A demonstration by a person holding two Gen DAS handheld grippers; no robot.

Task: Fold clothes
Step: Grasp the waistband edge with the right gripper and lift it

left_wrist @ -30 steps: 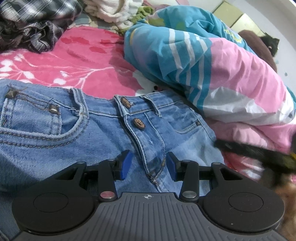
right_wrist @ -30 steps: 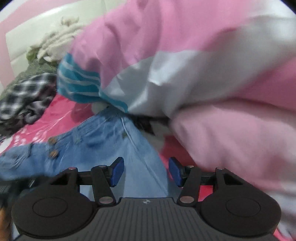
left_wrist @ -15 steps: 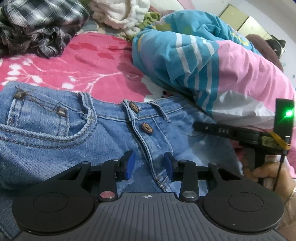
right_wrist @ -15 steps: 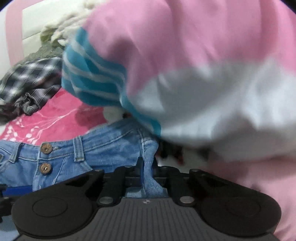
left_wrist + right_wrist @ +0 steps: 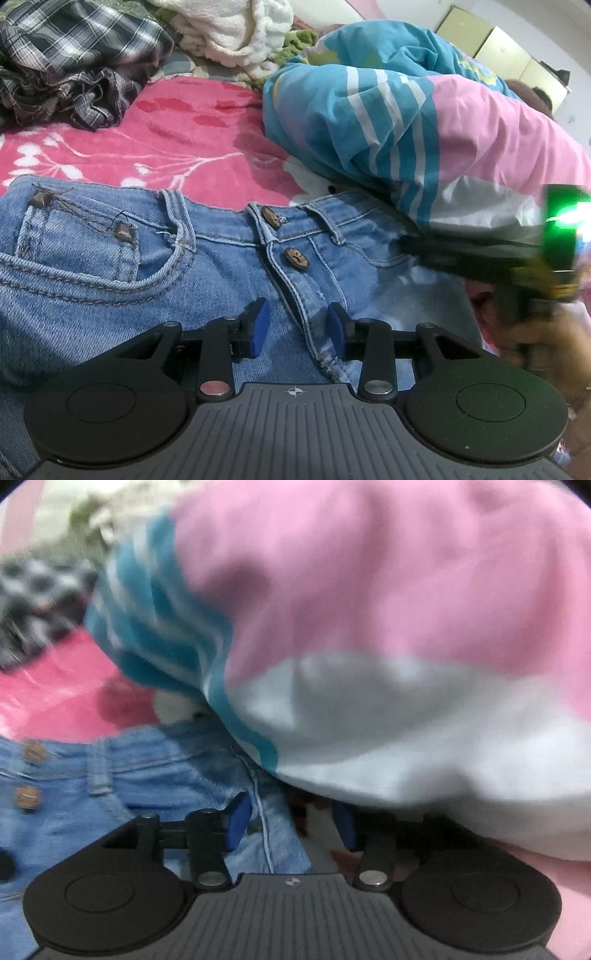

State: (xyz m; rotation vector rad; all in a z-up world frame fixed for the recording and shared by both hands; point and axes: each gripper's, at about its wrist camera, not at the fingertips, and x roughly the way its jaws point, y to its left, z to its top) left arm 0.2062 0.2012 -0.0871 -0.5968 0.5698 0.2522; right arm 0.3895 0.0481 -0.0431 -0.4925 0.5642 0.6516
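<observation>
Pink floral bedding [image 5: 192, 122] covers the work surface, with a plaid garment [image 5: 74, 62] and a white fleecy item [image 5: 236, 33] heaped at the far left and a large quilt [image 5: 424, 122] in blue, pink and white bulking at the right. The jeans [image 5: 110, 273] lie flat on the bedding, front up, waistband to the far side, two buttons on the fly visible; the right end of the waistband runs under the edge of the quilt.

Left gripper [image 5: 297, 328]: jaws apart, blue pads either side of the fly seam, holding nothing. It hovers low over the denim; contact cannot be confirmed. Its position matches that of half a second ago.

Right gripper [image 5: 290, 823]: jaws apart and empty. Half a second ago they were closed on a fold of denim at the right waistband corner; that fold has since been let go and lies flat again between the pads, with the side seam of the jeans [image 5: 147, 794] running up between them. The right-wrist view is blurred by motion. In the left view the right unit [image 5: 480, 262] shows as a smear by the quilt edge.

Assessment: the pinch at the right corner has been abandoned or is being reset, so no fold is yet started. The quilt overhanging that corner is the likely obstruction, and a fresh grip risks catching quilt fabric along with denim.
</observation>
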